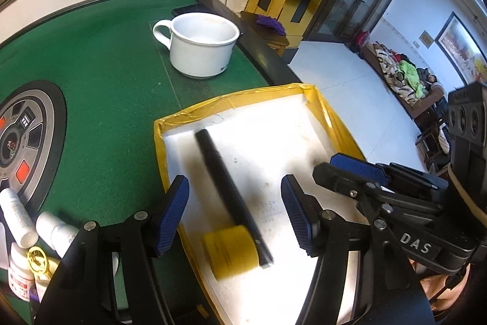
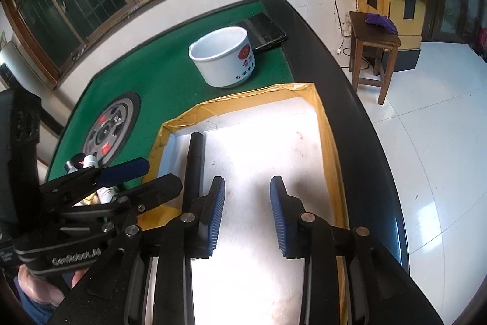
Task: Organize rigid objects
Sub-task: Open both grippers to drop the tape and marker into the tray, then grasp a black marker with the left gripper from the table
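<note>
A white foam tray with a yellow taped rim (image 1: pixel 231 105) (image 2: pixel 243 99) sits on the green table near its right edge. In it lie a black pen (image 1: pixel 225 172) (image 2: pixel 194 160) and a short yellow cylinder (image 1: pixel 231 252) touching the pen's near end. My left gripper (image 1: pixel 234 197) hovers over them with its jaws wide apart; the blue pads (image 1: pixel 173 212) touch neither object. My right gripper (image 2: pixel 247 191) is open over bare tray floor, with nothing between its fingers and the pen just left of its left finger. The right gripper also shows at the right of the left wrist view (image 1: pixel 356 169).
A white enamel mug (image 1: pixel 201 44) (image 2: pixel 225 57) stands beyond the tray, with a dark phone (image 2: pixel 268 29) behind it. Several small white bottles (image 1: pixel 21 221) crowd the near left. A round control panel (image 1: pixel 27 139) sits in the table's middle. A wooden stool (image 2: pixel 374 44) stands off the table.
</note>
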Available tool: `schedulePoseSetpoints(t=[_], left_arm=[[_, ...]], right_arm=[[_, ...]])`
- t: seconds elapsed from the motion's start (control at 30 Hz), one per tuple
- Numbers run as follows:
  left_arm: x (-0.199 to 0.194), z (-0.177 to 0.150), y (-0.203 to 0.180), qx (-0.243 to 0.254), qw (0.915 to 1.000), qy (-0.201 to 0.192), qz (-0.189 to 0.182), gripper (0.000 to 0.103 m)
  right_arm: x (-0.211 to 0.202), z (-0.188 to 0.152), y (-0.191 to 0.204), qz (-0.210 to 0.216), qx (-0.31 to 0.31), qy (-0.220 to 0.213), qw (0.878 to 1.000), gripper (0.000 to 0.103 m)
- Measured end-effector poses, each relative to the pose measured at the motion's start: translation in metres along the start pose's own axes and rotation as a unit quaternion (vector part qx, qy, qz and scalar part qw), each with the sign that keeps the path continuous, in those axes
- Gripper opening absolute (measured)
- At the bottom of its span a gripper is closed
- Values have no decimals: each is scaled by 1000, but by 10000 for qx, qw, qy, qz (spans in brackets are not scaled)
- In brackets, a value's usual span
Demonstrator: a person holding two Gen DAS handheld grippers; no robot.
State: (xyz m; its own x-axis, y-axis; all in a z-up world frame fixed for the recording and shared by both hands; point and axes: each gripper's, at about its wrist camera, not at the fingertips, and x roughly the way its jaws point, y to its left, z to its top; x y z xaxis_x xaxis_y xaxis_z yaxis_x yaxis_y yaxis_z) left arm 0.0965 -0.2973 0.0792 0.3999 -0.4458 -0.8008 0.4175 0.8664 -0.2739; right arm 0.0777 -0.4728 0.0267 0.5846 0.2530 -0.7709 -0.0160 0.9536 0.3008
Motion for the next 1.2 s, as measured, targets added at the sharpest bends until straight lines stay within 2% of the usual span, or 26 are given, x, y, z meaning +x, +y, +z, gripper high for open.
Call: schedulePoseSetpoints(t=[0.37, 0.5, 0.7, 0.97, 1.1, 1.2], left_arm=[[-22, -21, -9, 130, 9997, -105, -166, 62], [-38, -37, -3, 117, 9992, -160, -347, 62], [-61, -60, 11, 188, 9988, -277, -360, 62], [-98, -91, 42, 164, 9978, -537, -350, 62], [-123, -117, 78, 25, 9978, -658, -113, 62], [-139, -137, 117, -193, 9973, -646, 304, 62]], right_arm=[[-53, -37, 8, 542, 273, -676, 9959, 34], [-59, -56, 15, 884, 353, -803, 9922, 42], [-53, -81, 37, 1100, 287, -689, 9911, 42], [-46, -94, 77, 1238, -35, -575, 9906, 42], [-41, -102, 91, 1346, -173, -478, 9896, 42], [-35, -107, 101, 1434, -269, -405, 9885, 42]])
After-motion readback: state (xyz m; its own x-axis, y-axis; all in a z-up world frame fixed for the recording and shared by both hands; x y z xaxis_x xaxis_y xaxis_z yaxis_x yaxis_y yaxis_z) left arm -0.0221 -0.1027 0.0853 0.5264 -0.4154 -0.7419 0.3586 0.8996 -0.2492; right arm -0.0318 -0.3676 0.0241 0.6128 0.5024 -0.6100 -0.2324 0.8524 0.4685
